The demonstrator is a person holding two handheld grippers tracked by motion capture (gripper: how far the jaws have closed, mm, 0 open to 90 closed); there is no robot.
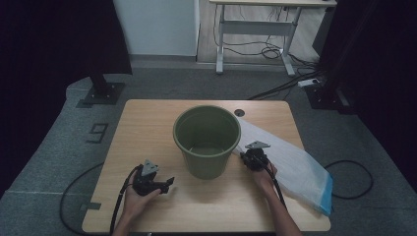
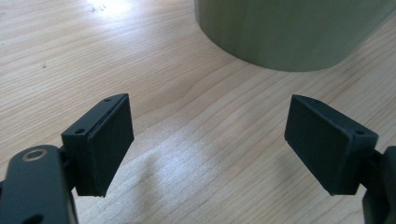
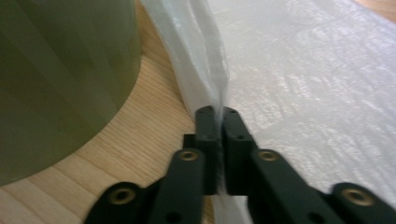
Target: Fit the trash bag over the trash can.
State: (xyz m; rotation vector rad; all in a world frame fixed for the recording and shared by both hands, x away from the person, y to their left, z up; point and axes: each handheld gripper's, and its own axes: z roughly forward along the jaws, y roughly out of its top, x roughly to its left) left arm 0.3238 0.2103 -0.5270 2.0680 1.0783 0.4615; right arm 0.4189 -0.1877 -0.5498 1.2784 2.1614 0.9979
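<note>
An olive-green bin stands upright in the middle of the wooden table. A translucent white plastic bag with a blue end lies flat to the bin's right. My right gripper sits at the bag's near-left edge, right beside the bin. In the right gripper view its jaws are pressed together on a raised fold of the bag, next to the bin wall. My left gripper rests low on the table left of the bin, open, with bare wood between its pads.
A desk frame with loose cables stands on the carpet beyond the table. Black stand bases sit at both far corners. A round cable hole lies behind the bin. The gripper cables trail off the table's front edge.
</note>
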